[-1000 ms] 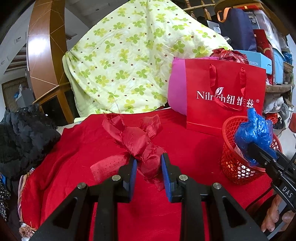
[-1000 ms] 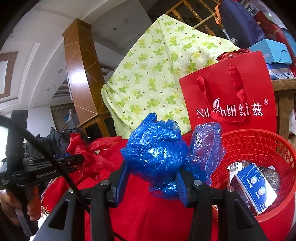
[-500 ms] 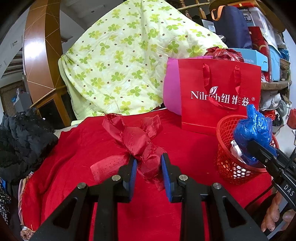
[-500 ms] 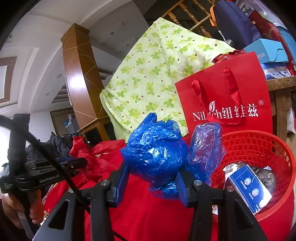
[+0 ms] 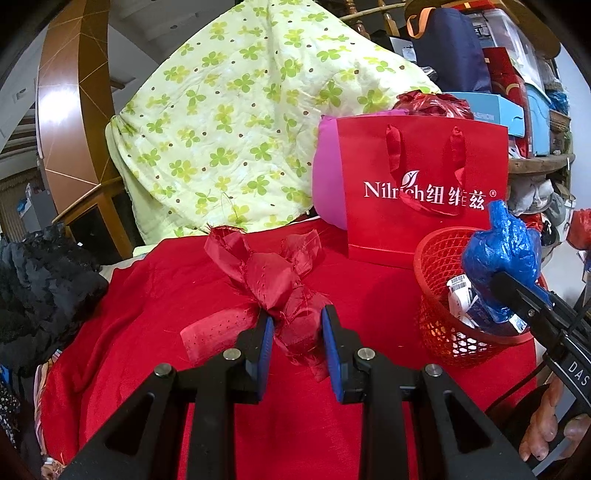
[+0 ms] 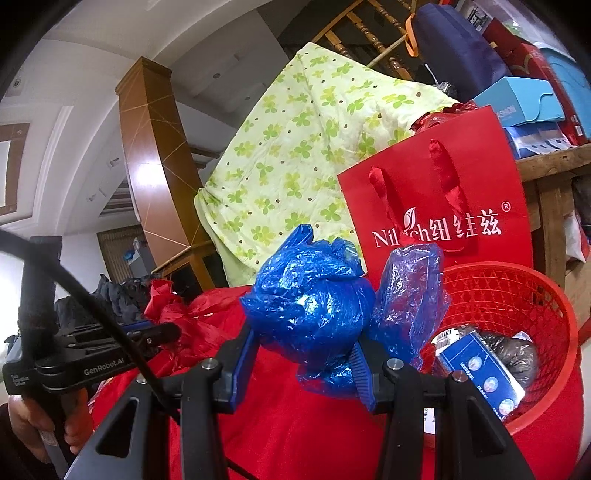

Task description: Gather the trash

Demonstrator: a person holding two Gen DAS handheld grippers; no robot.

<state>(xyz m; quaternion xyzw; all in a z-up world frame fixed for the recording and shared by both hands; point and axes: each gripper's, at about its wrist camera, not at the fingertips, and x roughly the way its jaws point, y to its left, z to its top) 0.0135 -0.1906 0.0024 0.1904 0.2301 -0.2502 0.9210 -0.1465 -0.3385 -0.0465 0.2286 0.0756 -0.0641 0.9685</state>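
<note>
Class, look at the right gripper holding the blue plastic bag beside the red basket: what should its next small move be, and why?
Probably carry the blue plastic bag a little further right, over the red basket, then open. The right gripper is shut on the bag, which sits left of the basket's rim in the right wrist view, so releasing now would likely drop it on the red cloth.

background: a wooden pillar [image 6: 159, 177] rises to a white stepped ceiling [image 6: 81, 70], its polished face catching a bright glare; a stair rail [image 6: 354, 33] with turned wooden balusters runs behind a quilt [image 5: 236, 122], pale green with clover print, draped over it; at right a rough wooden shelf [image 6: 554, 162] carries stacked boxes [image 6: 524, 99] and a navy bag [image 5: 447, 48]; dark clothes [image 5: 40, 280] are heaped at left; a doorway [image 6: 114, 251] shows in the far room
</note>
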